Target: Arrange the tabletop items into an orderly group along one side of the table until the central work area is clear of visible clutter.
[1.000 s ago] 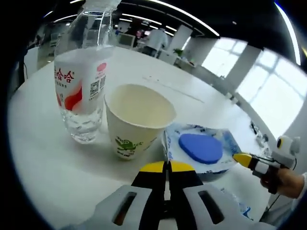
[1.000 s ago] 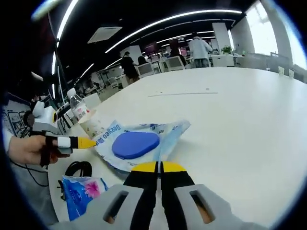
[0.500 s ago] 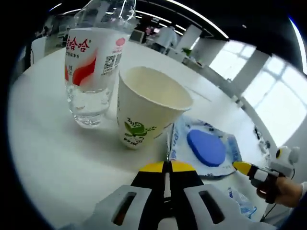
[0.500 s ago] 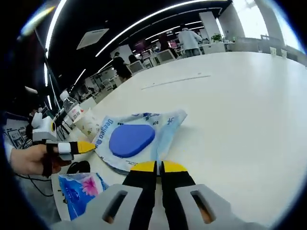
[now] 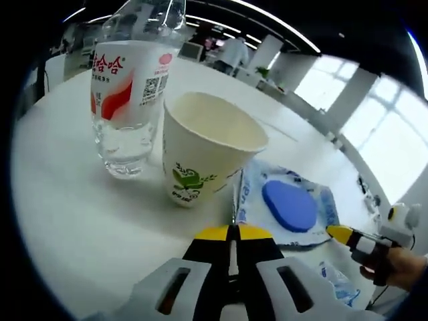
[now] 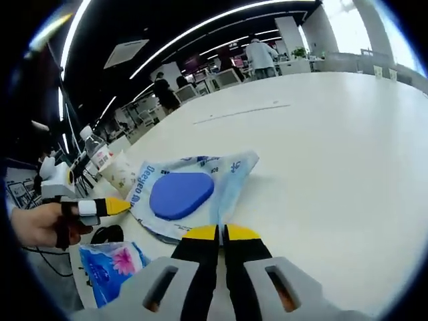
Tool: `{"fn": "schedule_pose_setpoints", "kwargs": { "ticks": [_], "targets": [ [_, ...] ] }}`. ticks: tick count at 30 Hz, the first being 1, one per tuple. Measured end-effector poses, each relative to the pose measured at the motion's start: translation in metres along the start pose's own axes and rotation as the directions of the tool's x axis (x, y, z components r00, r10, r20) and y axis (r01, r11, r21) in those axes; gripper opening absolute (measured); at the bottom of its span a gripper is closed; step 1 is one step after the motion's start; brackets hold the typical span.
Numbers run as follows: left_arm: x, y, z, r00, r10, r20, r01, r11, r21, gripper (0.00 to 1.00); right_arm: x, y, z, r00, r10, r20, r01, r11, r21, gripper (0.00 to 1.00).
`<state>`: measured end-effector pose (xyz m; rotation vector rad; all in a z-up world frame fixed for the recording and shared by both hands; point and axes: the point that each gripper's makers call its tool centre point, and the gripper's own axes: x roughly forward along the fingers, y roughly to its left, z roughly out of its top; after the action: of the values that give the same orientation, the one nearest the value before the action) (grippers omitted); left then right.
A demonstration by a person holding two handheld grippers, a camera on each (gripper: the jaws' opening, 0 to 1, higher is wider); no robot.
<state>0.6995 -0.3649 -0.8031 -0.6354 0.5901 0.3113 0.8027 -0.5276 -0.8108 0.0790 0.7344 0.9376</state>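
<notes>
Paper cup (image 5: 208, 148): upright on the white table (image 5: 73, 221), open mouth up, a green print low on its side; it stands just ahead of my left gripper (image 5: 233, 232), whose yellow-tipped jaws are pressed together on nothing. In the right gripper view the cup (image 6: 121, 173) is small and far off to the left.

Water bottle (image 5: 127, 100): clear plastic, red-and-white label, upright just left of the cup, close beside it; whether they touch I cannot tell.

Blue-and-white packet (image 5: 289, 207): lies flat on the table to the right of the cup, a blue oval showing on its face. In the right gripper view this packet (image 6: 187, 194) sits just beyond my right gripper (image 6: 221, 232), jaws clenched together and empty.

Tissue pack (image 6: 110, 267): blue with a pink flower, flat on the table near the left edge, close to my left hand (image 6: 37, 224).

Black cable (image 6: 110, 235): coiled between the tissue pack and the packet.

Background: people standing among desks far beyond the table.
</notes>
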Motion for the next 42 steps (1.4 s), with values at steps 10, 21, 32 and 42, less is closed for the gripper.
{"fn": "schedule_pose_setpoints", "kwargs": {
  "ticks": [10, 21, 32, 42],
  "targets": [
    [-0.008, -0.003, 0.009, 0.998, -0.034, 0.053, 0.037, 0.997, -0.061, 0.2, -0.006, 0.004, 0.016, 0.998, -0.001, 0.059, 0.004, 0.999, -0.041, 0.38],
    [-0.02, -0.018, 0.025, 0.996, -0.049, 0.073, 0.047, 0.999, 0.019, 0.45, -0.02, 0.02, 0.037, 0.994, 0.032, 0.101, -0.024, 0.996, -0.081, 0.44],
    [-0.028, -0.003, 0.025, 0.997, -0.03, 0.076, 0.031, 0.999, -0.007, 0.44, -0.031, 0.025, 0.038, 0.994, 0.048, 0.096, -0.04, 0.996, -0.08, 0.46],
    [-0.054, -0.002, 0.032, 0.997, -0.015, 0.07, 0.014, 1.0, 0.012, 0.61, -0.047, 0.033, 0.036, 0.995, 0.085, 0.059, -0.082, 0.995, -0.06, 0.62]
  ]
}}
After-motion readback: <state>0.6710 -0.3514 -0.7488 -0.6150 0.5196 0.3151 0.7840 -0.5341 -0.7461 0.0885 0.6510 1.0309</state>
